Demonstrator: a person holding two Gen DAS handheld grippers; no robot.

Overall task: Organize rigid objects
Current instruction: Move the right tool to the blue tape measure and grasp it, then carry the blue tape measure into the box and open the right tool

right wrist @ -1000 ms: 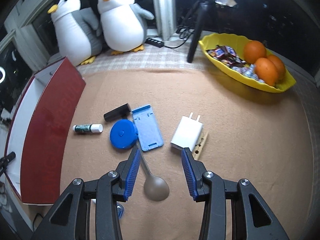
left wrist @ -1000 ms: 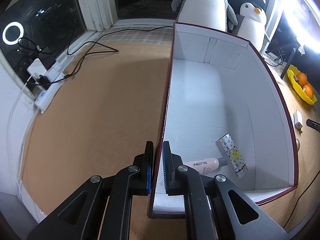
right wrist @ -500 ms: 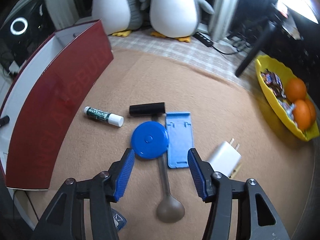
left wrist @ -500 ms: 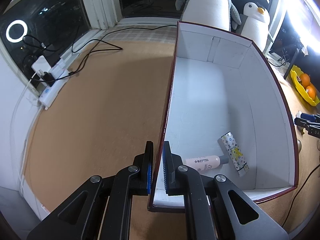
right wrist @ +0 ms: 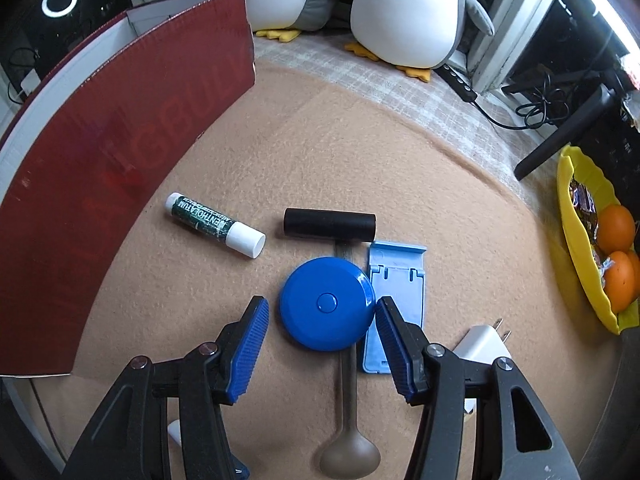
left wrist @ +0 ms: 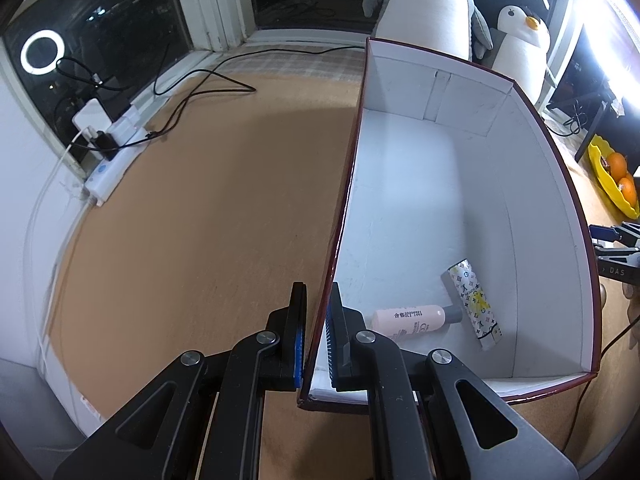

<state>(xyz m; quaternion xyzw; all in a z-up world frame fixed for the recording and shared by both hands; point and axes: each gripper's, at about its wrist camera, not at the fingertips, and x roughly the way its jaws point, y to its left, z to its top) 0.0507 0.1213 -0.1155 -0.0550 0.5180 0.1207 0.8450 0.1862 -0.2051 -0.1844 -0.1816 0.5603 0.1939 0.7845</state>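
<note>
Left gripper: its jaws are pinching the left wall of the box, narrow.
Box: red glossy outside, white inside; it is holding a pink bottle with printed characters and a patterned tube at 5 o'clock.
Lip balm: a green stick with a white cap, reading "MENTHOLATUM", is lying at 10 o'clock of the disc.
Right gripper: its jaws are standing wide, flanking the blue round disc; the right pad is touching its edge.
Obstacles: a spoon is lying under the disc, a black cylinder at 12 o'clock, a light-blue phone stand at 3 o'clock, a white charger beyond.
Tabletop: a tan felt cover is lying over it.
</note>
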